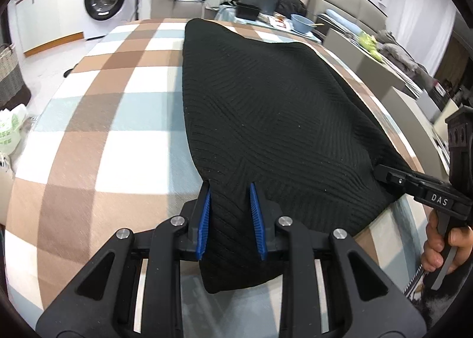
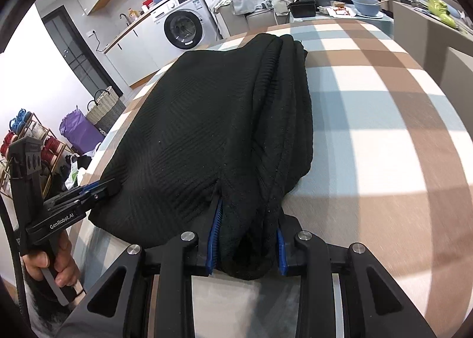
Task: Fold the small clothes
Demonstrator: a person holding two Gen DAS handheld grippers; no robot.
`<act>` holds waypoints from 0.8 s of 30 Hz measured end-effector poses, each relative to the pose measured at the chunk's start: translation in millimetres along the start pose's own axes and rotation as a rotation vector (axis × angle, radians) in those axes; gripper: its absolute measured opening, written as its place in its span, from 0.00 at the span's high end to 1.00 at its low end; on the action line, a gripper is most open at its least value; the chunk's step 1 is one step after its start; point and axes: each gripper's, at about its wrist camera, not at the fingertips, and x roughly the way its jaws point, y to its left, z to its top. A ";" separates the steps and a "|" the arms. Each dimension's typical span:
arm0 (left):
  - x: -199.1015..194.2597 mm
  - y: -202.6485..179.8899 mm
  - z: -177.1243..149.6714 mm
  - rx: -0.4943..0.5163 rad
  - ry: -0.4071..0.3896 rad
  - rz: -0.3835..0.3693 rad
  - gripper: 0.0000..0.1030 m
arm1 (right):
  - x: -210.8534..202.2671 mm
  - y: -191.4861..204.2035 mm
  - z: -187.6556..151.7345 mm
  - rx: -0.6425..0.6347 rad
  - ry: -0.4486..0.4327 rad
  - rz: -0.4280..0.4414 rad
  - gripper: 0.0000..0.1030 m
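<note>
1. The checked tablecloth (image 1: 97, 119) lies bare left of the black knitted garment (image 1: 266, 119); a gripper could pass there.
2. The cloth right of the garment (image 2: 384, 137) is bare as well.
3. Beyond the far table edge, a blue bowl (image 2: 366, 6) and black containers (image 2: 303, 9) crowd what seems a separate surface.

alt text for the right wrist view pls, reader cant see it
The right gripper is clamped on the near edge of a black ribbed garment lying on a plaid-covered table. The left gripper, held in a hand, grips the garment's left corner. A washing machine stands behind.
</note>
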 end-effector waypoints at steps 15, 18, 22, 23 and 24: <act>-12.4 23.6 0.9 -0.094 -0.058 0.009 0.63 | -28.3 -7.7 0.2 0.072 -0.032 0.099 0.62; -20.8 19.5 0.0 -0.103 -0.077 -0.027 0.61 | -38.1 -4.6 -3.3 0.065 -0.071 0.119 0.62; -28.7 -0.3 -1.7 -0.058 -0.089 -0.052 0.59 | -25.7 -4.2 -3.6 0.081 -0.051 0.138 0.62; -27.2 -6.3 -1.5 -0.037 -0.085 -0.060 0.58 | -20.8 -3.6 -3.1 0.083 -0.044 0.142 0.63; -27.0 -11.5 -2.2 -0.025 -0.079 -0.065 0.58 | -17.6 -3.9 -2.5 0.092 -0.041 0.136 0.70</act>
